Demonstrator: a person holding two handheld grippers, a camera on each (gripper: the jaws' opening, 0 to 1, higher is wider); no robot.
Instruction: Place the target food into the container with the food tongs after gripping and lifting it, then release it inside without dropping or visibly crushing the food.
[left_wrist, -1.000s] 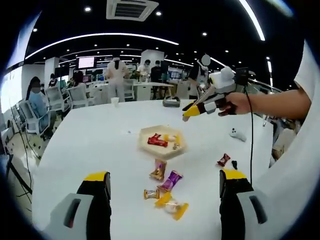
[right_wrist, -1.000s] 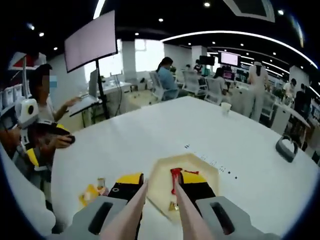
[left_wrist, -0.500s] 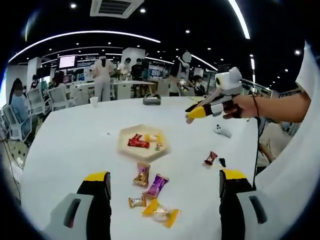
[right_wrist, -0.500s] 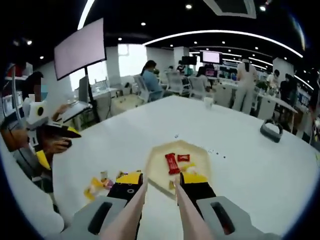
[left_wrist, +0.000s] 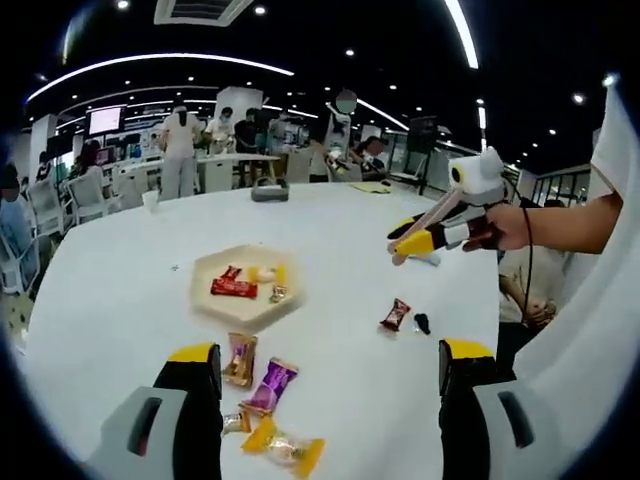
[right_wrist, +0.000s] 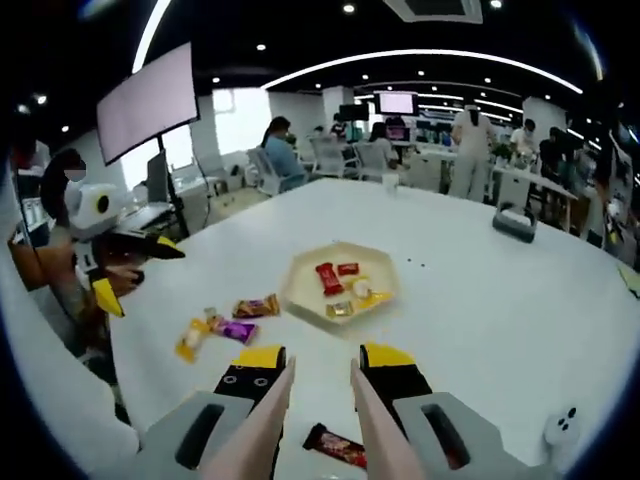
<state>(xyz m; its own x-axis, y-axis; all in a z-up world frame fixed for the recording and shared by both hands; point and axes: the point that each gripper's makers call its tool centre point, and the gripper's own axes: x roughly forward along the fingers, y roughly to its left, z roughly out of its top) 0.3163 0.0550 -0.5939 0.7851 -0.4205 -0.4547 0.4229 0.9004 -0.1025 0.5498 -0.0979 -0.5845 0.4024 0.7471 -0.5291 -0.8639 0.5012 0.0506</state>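
Right gripper view: my right gripper (right_wrist: 318, 372) clamps pink tongs (right_wrist: 312, 425), tips apart, near side of hexagonal tray (right_wrist: 305, 290); red candy (right_wrist: 336, 446) underneath. Left gripper (left_wrist: 330, 365) open, empty.

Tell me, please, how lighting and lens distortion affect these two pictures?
Left gripper view: ceiling strip lights bow into arcs, the white table looks evenly lit and the tray sharp. Right gripper view: the same fisheye bend, and a bright wall screen washed out.
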